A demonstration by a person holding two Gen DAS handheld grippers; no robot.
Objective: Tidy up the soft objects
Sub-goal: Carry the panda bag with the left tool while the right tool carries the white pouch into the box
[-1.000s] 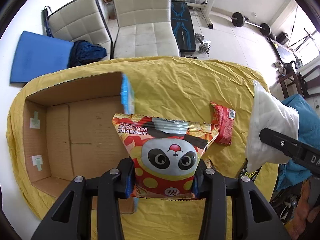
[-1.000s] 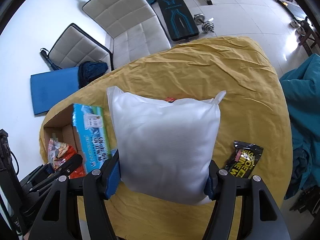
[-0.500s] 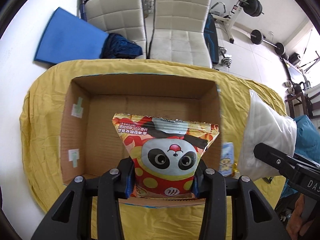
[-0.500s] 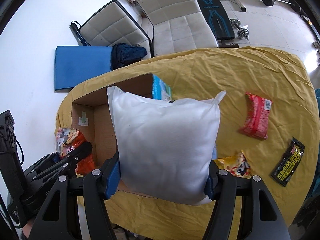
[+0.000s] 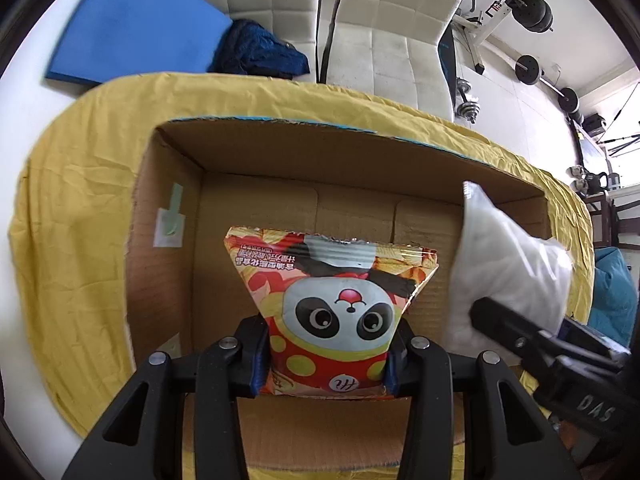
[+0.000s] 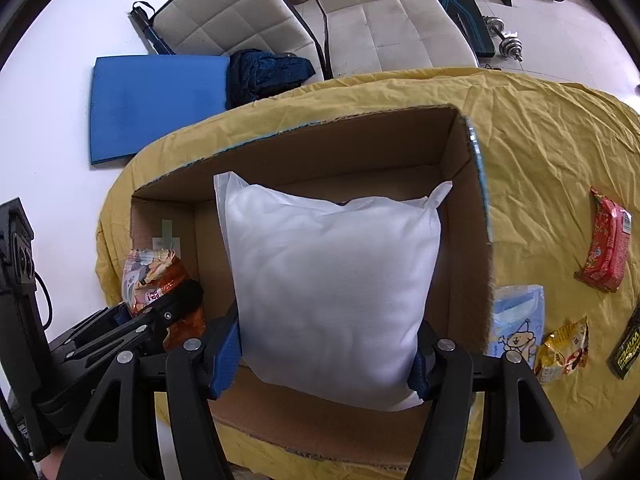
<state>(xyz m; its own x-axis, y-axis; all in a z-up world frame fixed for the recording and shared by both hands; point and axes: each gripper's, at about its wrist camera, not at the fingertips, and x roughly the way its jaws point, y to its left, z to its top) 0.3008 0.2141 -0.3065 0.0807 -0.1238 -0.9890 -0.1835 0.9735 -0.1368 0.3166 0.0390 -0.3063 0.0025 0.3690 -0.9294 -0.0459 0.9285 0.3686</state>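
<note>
Bright daylight, fisheye warp, blurred edges

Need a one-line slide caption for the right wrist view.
Right gripper holds a white pillow over the open cardboard box; snack packets lie on the yellow tablecloth.

A panda-printed snack bag (image 5: 332, 312) stood upright over the open cardboard box (image 5: 168, 184), at its left. A plump white pillow (image 6: 332, 292) hung upright at its right.
</note>
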